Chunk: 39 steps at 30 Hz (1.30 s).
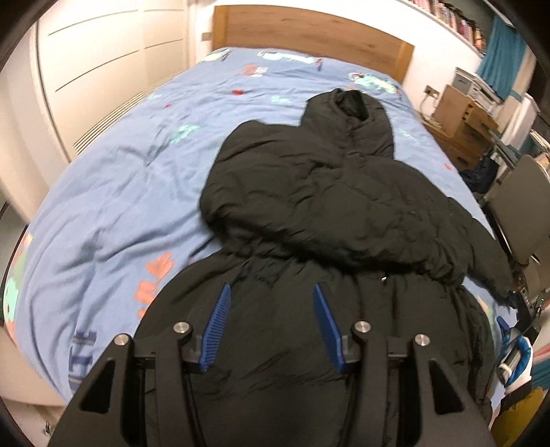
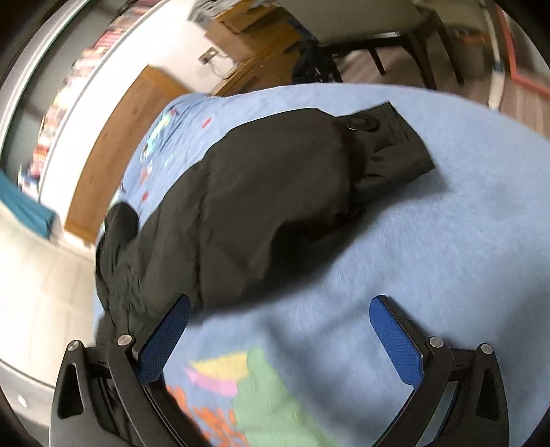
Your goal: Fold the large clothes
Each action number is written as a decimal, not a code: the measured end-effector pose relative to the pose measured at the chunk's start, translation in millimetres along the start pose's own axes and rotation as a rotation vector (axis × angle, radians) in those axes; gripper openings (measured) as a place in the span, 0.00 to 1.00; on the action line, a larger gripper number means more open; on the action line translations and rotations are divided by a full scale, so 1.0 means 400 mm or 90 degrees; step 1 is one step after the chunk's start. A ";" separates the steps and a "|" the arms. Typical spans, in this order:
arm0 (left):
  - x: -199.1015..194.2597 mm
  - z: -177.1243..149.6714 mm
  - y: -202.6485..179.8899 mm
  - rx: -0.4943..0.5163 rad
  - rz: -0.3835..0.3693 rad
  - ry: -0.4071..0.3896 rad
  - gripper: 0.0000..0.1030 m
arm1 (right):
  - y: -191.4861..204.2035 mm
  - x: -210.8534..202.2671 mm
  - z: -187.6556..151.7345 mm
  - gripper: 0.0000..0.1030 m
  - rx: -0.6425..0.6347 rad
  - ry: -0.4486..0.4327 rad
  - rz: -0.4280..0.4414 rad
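A black puffer jacket [image 1: 330, 213] lies on the blue bedspread [image 1: 113, 192], hood toward the headboard, one sleeve folded across its chest. My left gripper [image 1: 271, 292] is open and empty above the jacket's lower body. In the right wrist view the jacket's other sleeve [image 2: 275, 192] lies spread on the bedspread [image 2: 447, 240], its cuff [image 2: 392, 144] at the far end. My right gripper [image 2: 280, 306] is open and empty just above the bed, near the sleeve's near edge. The right gripper also shows at the right edge of the left wrist view [image 1: 515, 344].
A wooden headboard [image 1: 309, 37] stands at the far end. White wardrobes [image 1: 96, 75] run along the left. Cardboard boxes [image 1: 460, 120] and a chair [image 1: 522, 206] stand to the right of the bed. A book shelf [image 1: 457, 20] hangs high on the wall.
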State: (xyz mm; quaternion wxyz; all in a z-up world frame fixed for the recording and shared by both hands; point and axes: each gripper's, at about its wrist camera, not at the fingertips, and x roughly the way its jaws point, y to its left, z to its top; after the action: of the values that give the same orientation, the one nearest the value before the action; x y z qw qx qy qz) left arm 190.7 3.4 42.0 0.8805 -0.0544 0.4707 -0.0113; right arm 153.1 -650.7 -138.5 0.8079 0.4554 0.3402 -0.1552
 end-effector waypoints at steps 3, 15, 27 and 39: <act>-0.004 -0.005 0.025 -0.013 0.015 0.001 0.47 | -0.007 0.021 0.026 0.99 0.029 -0.009 0.022; 0.019 0.004 0.011 -0.007 0.006 0.005 0.47 | -0.051 0.066 0.111 0.56 0.148 -0.032 0.052; 0.011 0.001 0.036 -0.025 -0.010 -0.008 0.47 | 0.009 0.007 0.144 0.12 0.092 -0.058 0.052; -0.014 -0.017 0.122 -0.068 -0.035 -0.029 0.47 | 0.239 -0.118 0.144 0.10 -0.043 -0.108 0.085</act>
State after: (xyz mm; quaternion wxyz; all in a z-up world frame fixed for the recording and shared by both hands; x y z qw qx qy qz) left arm 180.4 51.7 37.9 0.8863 -0.1142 0.4487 -0.0090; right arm 196.4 -650.6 -25.3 0.8574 0.4346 0.2444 -0.1277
